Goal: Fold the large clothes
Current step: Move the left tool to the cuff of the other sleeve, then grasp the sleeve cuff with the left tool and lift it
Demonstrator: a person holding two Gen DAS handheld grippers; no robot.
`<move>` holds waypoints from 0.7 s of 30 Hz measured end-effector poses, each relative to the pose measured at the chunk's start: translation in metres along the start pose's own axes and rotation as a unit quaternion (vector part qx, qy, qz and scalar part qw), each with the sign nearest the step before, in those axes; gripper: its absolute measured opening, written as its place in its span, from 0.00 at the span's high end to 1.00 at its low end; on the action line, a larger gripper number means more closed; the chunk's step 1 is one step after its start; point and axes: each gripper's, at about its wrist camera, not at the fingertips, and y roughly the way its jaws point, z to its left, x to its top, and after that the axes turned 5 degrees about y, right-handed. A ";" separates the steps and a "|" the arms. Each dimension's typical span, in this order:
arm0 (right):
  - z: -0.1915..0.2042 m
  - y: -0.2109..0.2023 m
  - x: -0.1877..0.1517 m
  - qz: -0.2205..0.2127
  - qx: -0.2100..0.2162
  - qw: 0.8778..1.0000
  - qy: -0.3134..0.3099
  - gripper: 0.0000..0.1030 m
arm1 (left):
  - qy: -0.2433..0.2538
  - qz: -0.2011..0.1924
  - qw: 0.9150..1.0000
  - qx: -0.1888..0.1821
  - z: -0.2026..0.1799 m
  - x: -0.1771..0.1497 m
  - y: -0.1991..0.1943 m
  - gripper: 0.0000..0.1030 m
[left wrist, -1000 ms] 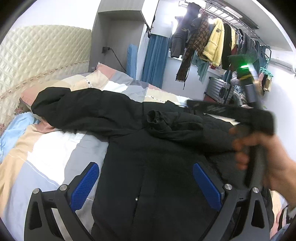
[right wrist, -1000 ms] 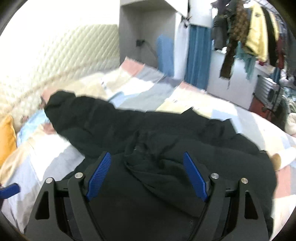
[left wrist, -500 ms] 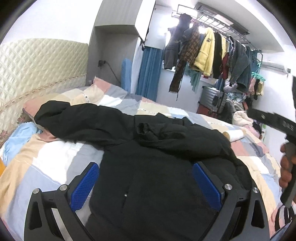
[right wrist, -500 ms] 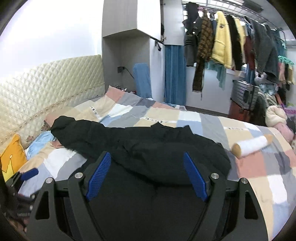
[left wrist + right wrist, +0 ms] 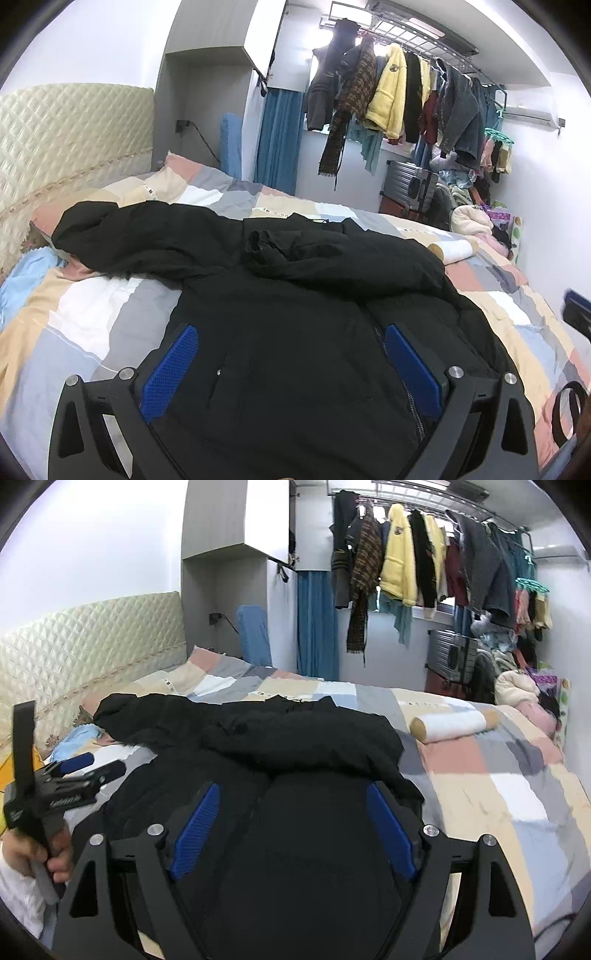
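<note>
Now I'm hovering both grippers, left (image 5: 291, 367) and right (image 5: 293, 829), jaws spread and empty, over the black coat (image 5: 295, 332); its outstretched sleeve (image 5: 147, 236) is lying far-left, nearer my left.

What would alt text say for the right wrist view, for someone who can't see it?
A black coat lies spread on a patchwork bed, one sleeve folded across its chest, seen between the open right gripper. The left gripper hovers open at the left edge, and a white bolster lies on the bed beyond the coat.
</note>
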 end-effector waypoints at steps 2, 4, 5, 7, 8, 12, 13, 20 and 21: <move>-0.008 -0.007 -0.009 0.000 0.004 1.000 0.016 0.20 | -0.009 0.001 1.000 0.001 0.003 0.000 0.003 0.01; -0.017 -0.012 -0.019 0.009 0.010 0.999 0.030 0.20 | -0.021 0.001 1.000 -0.004 0.007 0.001 0.004 0.01; -0.020 -0.015 -0.024 0.012 0.010 0.999 0.034 0.20 | -0.028 0.000 1.000 -0.010 0.010 0.002 0.005 0.01; -0.024 -0.020 -0.031 0.011 0.008 0.999 0.034 0.18 | -0.032 0.006 0.999 -0.015 0.020 0.012 0.011 0.01; -0.027 -0.021 -0.033 0.010 0.012 0.999 0.034 0.14 | -0.031 0.011 0.999 -0.014 0.025 0.018 0.015 0.01; -0.037 -0.013 -0.035 0.011 0.039 0.998 0.054 0.11 | -0.064 0.026 0.998 -0.009 0.071 0.054 0.029 0.01; -0.038 -0.009 -0.035 0.014 0.043 0.997 0.059 0.10 | -0.081 0.026 0.996 -0.013 0.092 0.066 0.032 0.01; -0.041 0.022 -0.044 0.043 0.041 0.996 0.073 0.10 | -0.165 0.035 0.985 0.036 0.238 0.104 0.061 0.01; -0.041 0.024 -0.044 0.043 0.038 0.996 0.074 0.09 | -0.178 0.039 0.982 0.045 0.261 0.103 0.068 0.01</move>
